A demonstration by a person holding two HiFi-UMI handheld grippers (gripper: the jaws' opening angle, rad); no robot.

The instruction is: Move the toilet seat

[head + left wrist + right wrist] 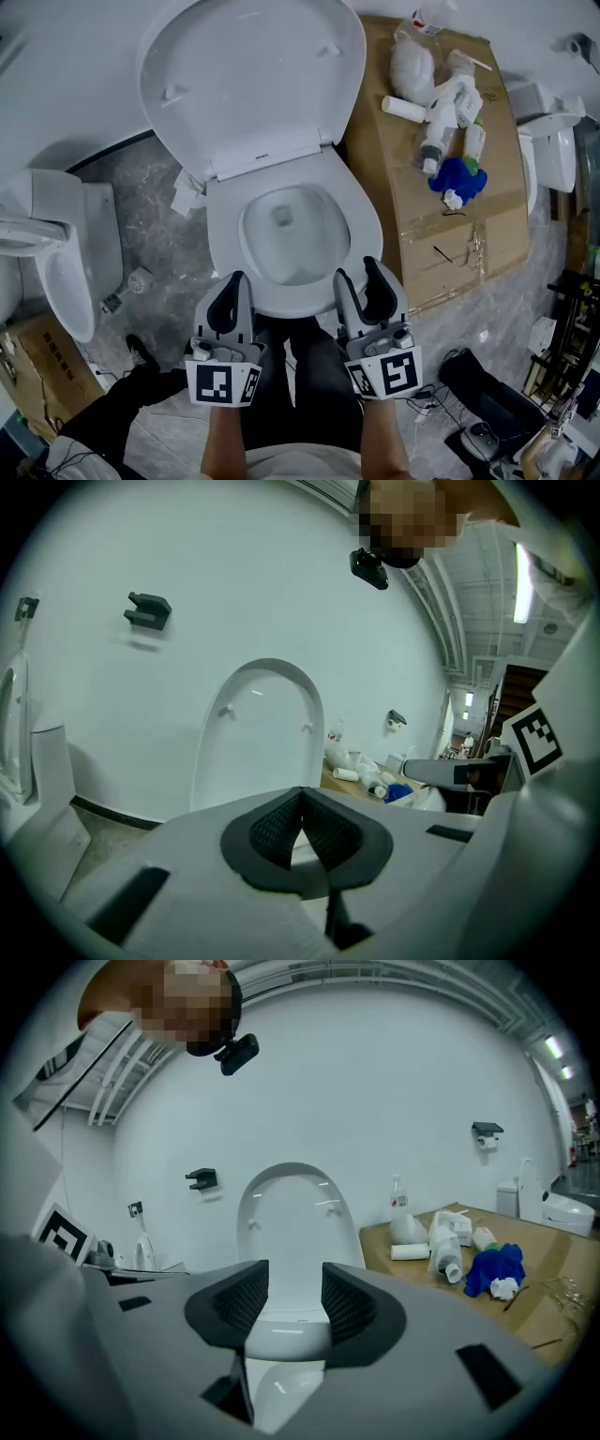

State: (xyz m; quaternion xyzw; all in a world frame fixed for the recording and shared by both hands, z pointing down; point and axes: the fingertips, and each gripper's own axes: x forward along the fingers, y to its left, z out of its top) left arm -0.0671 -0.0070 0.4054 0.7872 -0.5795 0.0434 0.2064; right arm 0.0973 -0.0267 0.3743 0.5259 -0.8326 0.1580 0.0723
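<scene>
The white toilet seat and lid (253, 80) stand raised against the wall, above the open bowl (367, 220). They also show upright in the left gripper view (258, 733) and the right gripper view (292, 1208). My left gripper (236, 279) hovers at the bowl's front left edge, its jaws shut with nothing between them (302, 803). Over the bowl's front right rim, my right gripper (358, 272) stands partly open. The rim shows in the gap between its pads (295, 1288), and the pads do not press on it.
A cardboard sheet (487, 225) to the right of the toilet carries bottles, a paper roll and a blue cloth (459, 178). Another toilet (66, 272) stands to the left and one (553, 150) at the far right. Cables and gear (497, 412) lie at the lower right.
</scene>
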